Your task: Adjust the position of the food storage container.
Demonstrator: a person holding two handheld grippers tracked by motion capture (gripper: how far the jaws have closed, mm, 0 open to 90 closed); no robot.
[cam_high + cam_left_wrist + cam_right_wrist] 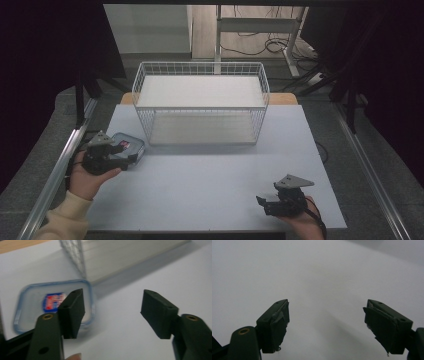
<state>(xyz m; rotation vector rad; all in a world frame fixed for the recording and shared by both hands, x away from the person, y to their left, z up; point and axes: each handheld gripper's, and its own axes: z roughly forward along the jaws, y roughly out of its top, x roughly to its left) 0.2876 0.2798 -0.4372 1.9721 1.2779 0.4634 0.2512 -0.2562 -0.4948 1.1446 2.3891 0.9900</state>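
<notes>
Left gripper [113, 315], jaws apart, hovered beside the box [32, 305] (centring should precede closing); right gripper [325, 325] gaped empty.

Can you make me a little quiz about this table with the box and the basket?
1. True or false: the left gripper is squeezing the clear box.
2. Where is the wire basket? A) at the far side of the table B) in a hand C) on the floor
3. Fill in: the right gripper has its jaws wide ____.

Key: 1. False, its jaws are open and hold nothing. 2. A. 3. open.
</notes>
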